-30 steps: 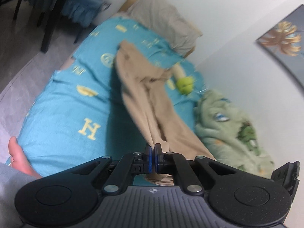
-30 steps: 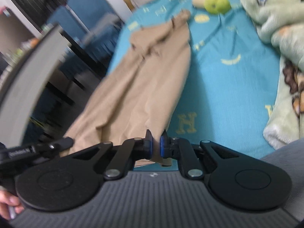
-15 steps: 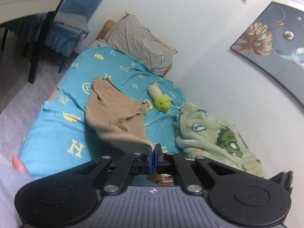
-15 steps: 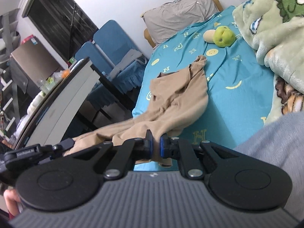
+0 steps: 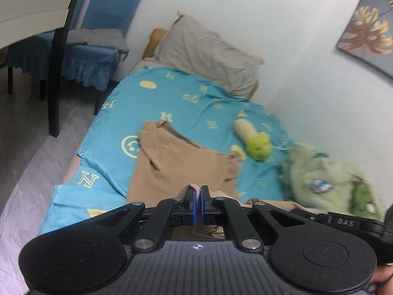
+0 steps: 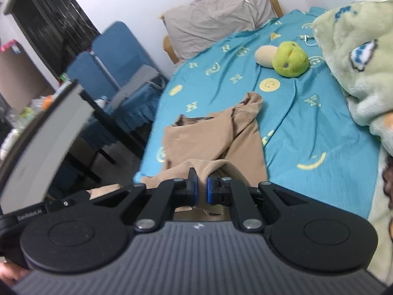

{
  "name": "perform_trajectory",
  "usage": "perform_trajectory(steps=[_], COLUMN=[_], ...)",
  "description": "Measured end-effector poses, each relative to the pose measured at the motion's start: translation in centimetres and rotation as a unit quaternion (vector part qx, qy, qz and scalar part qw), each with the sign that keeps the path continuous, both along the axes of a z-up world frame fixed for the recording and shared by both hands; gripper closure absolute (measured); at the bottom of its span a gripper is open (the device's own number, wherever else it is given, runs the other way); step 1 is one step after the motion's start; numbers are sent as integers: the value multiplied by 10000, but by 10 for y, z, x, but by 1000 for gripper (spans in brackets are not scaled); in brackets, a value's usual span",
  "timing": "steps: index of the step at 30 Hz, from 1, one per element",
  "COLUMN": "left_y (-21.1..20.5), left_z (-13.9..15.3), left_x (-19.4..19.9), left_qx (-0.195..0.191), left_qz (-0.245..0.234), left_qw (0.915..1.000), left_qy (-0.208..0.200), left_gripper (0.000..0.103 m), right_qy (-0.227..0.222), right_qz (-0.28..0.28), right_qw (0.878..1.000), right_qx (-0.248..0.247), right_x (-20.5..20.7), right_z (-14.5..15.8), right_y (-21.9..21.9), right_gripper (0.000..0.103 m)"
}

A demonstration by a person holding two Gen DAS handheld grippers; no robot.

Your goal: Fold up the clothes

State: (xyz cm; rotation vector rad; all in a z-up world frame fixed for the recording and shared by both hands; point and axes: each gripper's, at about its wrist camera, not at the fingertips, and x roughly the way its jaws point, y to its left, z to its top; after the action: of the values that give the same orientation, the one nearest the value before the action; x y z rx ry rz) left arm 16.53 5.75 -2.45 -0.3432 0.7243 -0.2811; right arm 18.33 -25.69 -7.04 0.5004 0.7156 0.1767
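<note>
Bed: the teal sheet with yellow letters and smiley faces is carrying everything here, and a grey pillow is leaning at its head against the white wall.
On the sheet: a green and cream plush toy is lying past the garment, well apart from it, and a pale green fleece blanket is bunching along the wall side.
Off the bed: a blue chair with a ruffled cover is standing beside the bed's edge, with a dark-legged table next to it; a framed leaf picture is hanging on the wall.
In the way: nothing is sitting on the open sheet between the grippers and the garment's far end.
Tan garment: it is lying spread on the sheet's near half, its far end flat and creased, its near edge lifting off the bed toward both grippers.
Left gripper: its jaws are clenching tight on a thin fold of the tan near edge.
Right gripper: its blue pads are pinching a thicker bunch of the same cloth, which is draping over them.
Between the two: the cloth is sagging from one grip across to the other.
</note>
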Motion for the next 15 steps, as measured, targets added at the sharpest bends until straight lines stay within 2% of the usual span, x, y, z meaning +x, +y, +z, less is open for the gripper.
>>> perform_trajectory(steps=[6, 9, 13, 15], left_y=[-6, -9, -17, -21], left_z=[-64, -98, -125, -129], left_x=[58, 79, 90, 92], left_qx=[475, 725, 1131, 1227], left_qz=[49, 17, -62, -102], left_qw=[9985, 9959, 9910, 9897], left_qy=[279, 542, 715, 734], left_gripper=[99, 99, 97, 97], right_qy=[267, 389, 647, 739], right_qz=[-2, 13, -8, 20], right_qw=[9993, 9974, 9940, 9928], right_qx=[-250, -602, -884, -944], right_x=[52, 70, 89, 95], right_z=[-57, -83, -109, -116], right_y=[10, 21, 29, 31], right_gripper=[92, 92, 92, 91])
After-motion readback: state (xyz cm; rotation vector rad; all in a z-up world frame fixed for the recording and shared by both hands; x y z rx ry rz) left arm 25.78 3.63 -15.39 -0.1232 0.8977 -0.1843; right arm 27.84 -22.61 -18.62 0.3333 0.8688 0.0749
